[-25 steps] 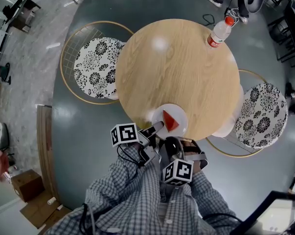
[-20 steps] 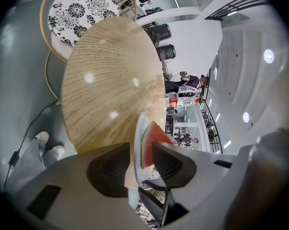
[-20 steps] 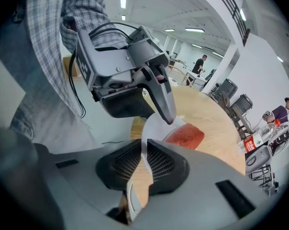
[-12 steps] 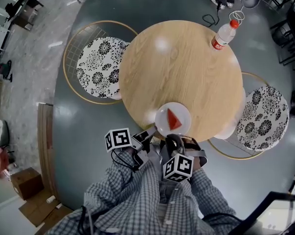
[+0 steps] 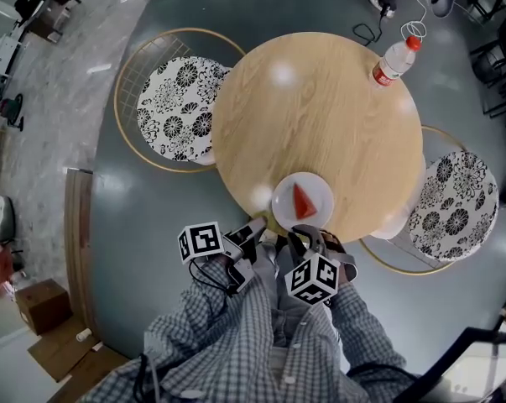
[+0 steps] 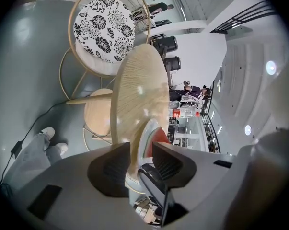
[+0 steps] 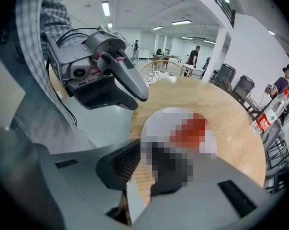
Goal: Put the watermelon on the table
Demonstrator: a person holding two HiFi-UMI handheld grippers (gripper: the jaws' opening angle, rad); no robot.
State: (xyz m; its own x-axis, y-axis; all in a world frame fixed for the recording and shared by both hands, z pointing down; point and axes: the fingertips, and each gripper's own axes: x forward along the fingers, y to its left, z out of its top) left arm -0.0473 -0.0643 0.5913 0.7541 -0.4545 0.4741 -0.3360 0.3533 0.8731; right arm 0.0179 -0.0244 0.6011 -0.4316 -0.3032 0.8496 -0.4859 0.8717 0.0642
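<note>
Head view, nearest item first.

1. Checked shirt (image 5: 236,334): ours, filling the bottom of the frame, with both tools held out in front of it.
2. Left tool (image 5: 254,227): released. Its jaws have just been opening and stand wide apart with nothing pressed between the pads. It sits just off the near edge of the bench, beside the plate but apart from it. In the left gripper view we see the plate only through the gap, further ahead.
3. Right tool (image 5: 307,235): at the plate's near rim, jaws drawn close. In the right gripper view a white strip of rim runs into the narrow gap. A mosaic patch covers one jaw there, so we judge it clenched on the plate rather than see the contact cleanly.
4. Plate (image 5: 284,198): white, lying on the bench close to its near edge.
5. Watermelon (image 5: 303,200): one red wedge, on the plate, right of centre.
6. Bench (image 5: 320,116): round, pale wood, otherwise bare across its middle.
7. Bottle (image 5: 393,60): red-capped, at the far right edge.
8. Chairs (image 5: 179,107): two patterned seats, one on each side of the bench.

Status: we reckon the placing is done, since the watermelon rests on the bench by way of its plate. What remains is for the right tool to let go and for both tools to draw back.
</note>
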